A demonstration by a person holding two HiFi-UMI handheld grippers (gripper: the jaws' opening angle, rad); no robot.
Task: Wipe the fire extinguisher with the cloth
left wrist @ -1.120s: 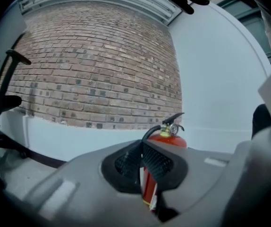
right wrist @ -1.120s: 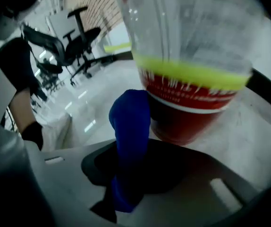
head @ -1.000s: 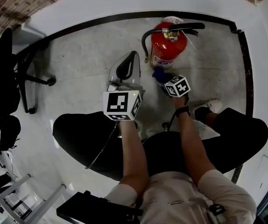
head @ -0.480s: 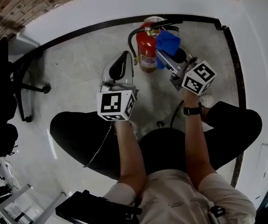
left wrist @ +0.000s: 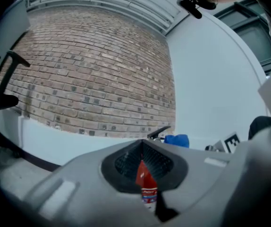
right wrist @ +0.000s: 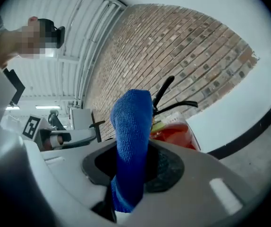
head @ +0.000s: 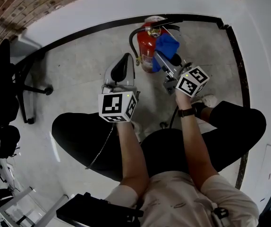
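The right tongs (head: pixel 160 59) clenched a fuzzy blue microfibre cloth (head: pixel 166 45) right beside the glossy red cylindrical fire extinguisher (head: pixel 145 50), upright on the speckled grey concrete floor (head: pixel 79 70). The left tongs (head: pixel 125 60) were pinched together, empty.

Blue cloth (head: pixel 166 45) hides fire extinguisher (head: pixel 145 50) flank; chair (head: pixel 3 86) cropped

Ahead of the left gripper's (head: pixel 126 60) closed jaws there is a strip of bare floor (head: pixel 83 65), then the fire extinguisher (head: pixel 145 50), with its black hose (head: pixel 134 36) looping down the near side. Left of those jaws the floor runs open as far as the office chair (head: pixel 5 86). The cloth (head: pixel 166 45) fills the right gripper's (head: pixel 160 58) jaws and crowds the extinguisher's other side. Past the extinguisher, the wall (head: pixel 102 6) blocks any way through. Right of the right jaws the floor is open.
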